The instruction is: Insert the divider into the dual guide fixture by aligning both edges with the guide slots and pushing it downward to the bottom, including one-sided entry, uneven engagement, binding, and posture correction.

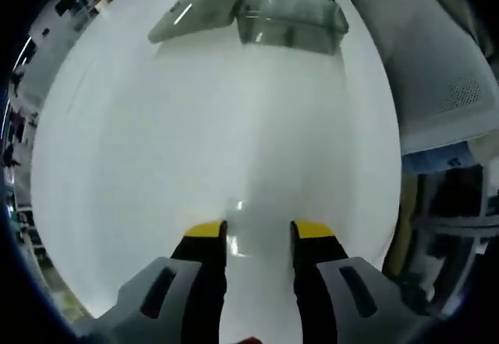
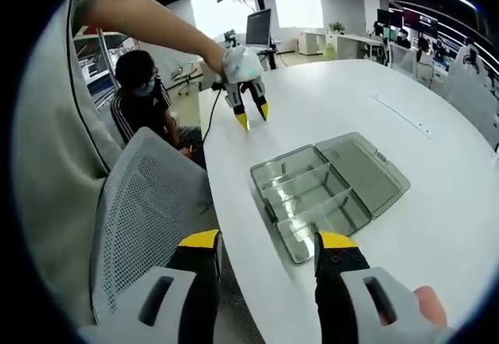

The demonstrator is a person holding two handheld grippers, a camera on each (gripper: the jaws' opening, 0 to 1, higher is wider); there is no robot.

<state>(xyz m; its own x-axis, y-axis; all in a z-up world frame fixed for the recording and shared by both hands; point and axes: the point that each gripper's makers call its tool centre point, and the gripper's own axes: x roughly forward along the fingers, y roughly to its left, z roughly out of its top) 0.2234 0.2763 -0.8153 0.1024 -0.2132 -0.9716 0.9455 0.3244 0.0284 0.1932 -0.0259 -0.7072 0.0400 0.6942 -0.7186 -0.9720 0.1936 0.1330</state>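
Observation:
A clear plastic box (image 2: 308, 200) lies on the white table (image 2: 327, 102) with its hinged lid (image 2: 365, 168) folded open beside it. Two clear partitions (image 2: 306, 182) stand across its inside. In the left gripper view the same box (image 1: 295, 18) and lid (image 1: 193, 12) lie far off at the top. My left gripper (image 1: 259, 235) hovers open over bare table, nothing between its yellow tips. The right gripper view shows that left gripper (image 2: 253, 115) beyond the box, held by a hand. My right gripper (image 2: 267, 242) is open near the table's edge, short of the box.
A grey mesh chair (image 2: 144, 203) stands close to the table edge on the left. A seated person (image 2: 144, 86) is behind it. More chairs (image 2: 468, 86) line the far right side. A monitor (image 2: 259, 26) stands at the table's far end.

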